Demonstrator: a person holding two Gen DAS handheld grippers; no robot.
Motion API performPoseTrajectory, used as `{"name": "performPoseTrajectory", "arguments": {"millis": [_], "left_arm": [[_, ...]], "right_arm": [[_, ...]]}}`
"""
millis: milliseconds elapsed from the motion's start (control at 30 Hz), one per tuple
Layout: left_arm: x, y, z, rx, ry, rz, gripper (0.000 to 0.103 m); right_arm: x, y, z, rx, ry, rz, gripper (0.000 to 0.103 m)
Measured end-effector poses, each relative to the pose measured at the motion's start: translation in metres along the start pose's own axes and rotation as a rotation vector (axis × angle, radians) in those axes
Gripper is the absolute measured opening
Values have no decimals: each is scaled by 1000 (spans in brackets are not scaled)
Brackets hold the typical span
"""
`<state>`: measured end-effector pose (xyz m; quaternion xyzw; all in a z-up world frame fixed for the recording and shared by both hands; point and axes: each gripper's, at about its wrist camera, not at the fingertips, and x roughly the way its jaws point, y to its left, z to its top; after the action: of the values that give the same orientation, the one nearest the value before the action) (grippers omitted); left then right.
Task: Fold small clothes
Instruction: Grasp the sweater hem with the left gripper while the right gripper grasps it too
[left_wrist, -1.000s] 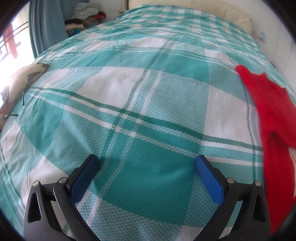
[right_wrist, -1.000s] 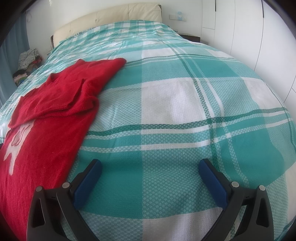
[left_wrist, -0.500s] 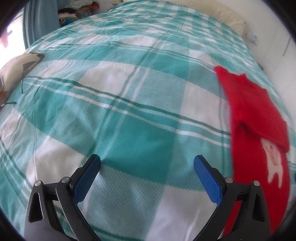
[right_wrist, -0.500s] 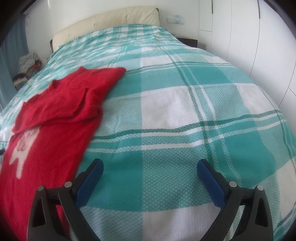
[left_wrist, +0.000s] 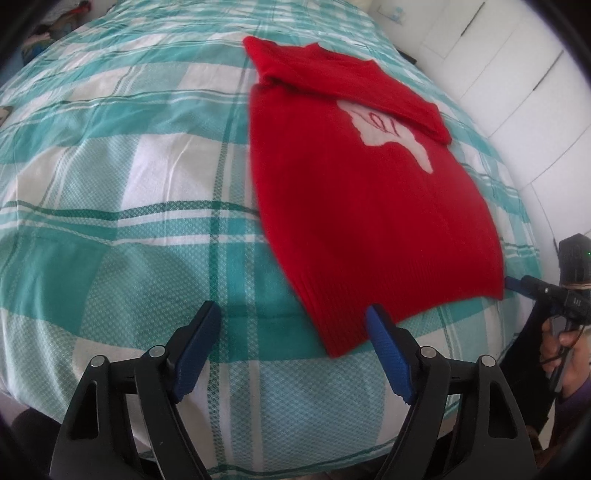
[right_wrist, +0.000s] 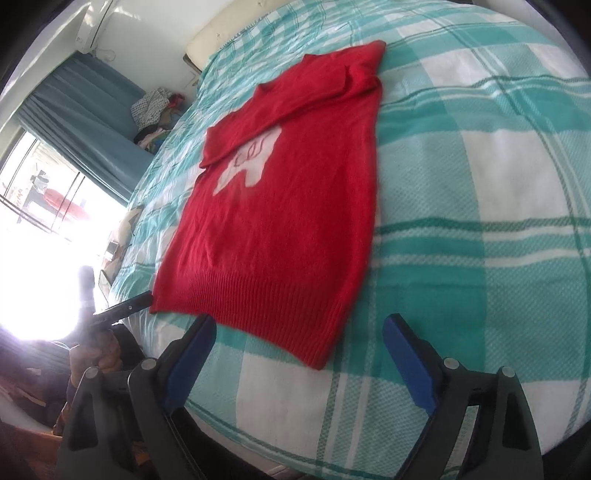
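A red sweater (left_wrist: 369, 192) with a white motif lies flat on the plaid bedspread (left_wrist: 129, 206), its sleeves folded across the chest and its ribbed hem towards me. My left gripper (left_wrist: 291, 317) hovers over the hem's left corner with its jaws closing. The corner sits just inside the right blue finger (left_wrist: 384, 339), and no pad presses on it. In the right wrist view the sweater (right_wrist: 280, 229) has its hem's right corner between the fingers of my right gripper (right_wrist: 299, 326). Those jaws are closing too and do not touch the cloth. Each gripper shows at the edge of the other's view.
The bed's front edge runs just under both grippers. White wardrobe doors (left_wrist: 517, 74) stand along the right side. A blue curtain (right_wrist: 85, 122), a bright window (right_wrist: 44, 206) and a pile of clothes (right_wrist: 155, 110) are on the left. A person's hand (right_wrist: 92, 354) holds the left gripper's handle.
Both views have swung from bare bedspread onto the sweater, whose hem now lies right in front of the fingers. Both pairs of jaws stand narrower than before.
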<state>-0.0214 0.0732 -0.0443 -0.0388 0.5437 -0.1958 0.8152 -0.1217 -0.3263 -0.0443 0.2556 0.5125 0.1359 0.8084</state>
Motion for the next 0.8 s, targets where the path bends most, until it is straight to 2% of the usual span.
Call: {"name": "performPoseTrajectory", "arguments": {"millis": [67,167,200,267,300,333,400,533,700,800], "left_arm": [[0,0,-3,-17,6,-17,68],[5,-6,-5,-23,1,-25,46],[7,-10,-5,-18,2,-31,32],[13,-17,-4,-4,-2,-15,19],[14,-16,-3,-11,-2,-16,4],[14,-13,-1,-40,4,-43,3],[7,-4,3,-95,-9,-94,3],[-19,-1,32,-116,-89,-155,3],[-24,-3,124,-117,-199,-177,3],[-2,0,192,-148,-232,-157,3]], "right_arm": [[5,-4,-5,27,13,13,81],[12,-4,-6,28,23,39,74],[16,-3,-6,22,28,37,68],[22,-3,-6,18,33,28,53],[26,-4,-5,14,37,12,33],[27,-6,-3,18,44,-8,3],[21,-10,-1,46,36,11,4],[-7,-2,19,14,-44,13,4],[-16,6,98,-1,-161,30,4],[-7,4,161,31,-216,55,4]]}}
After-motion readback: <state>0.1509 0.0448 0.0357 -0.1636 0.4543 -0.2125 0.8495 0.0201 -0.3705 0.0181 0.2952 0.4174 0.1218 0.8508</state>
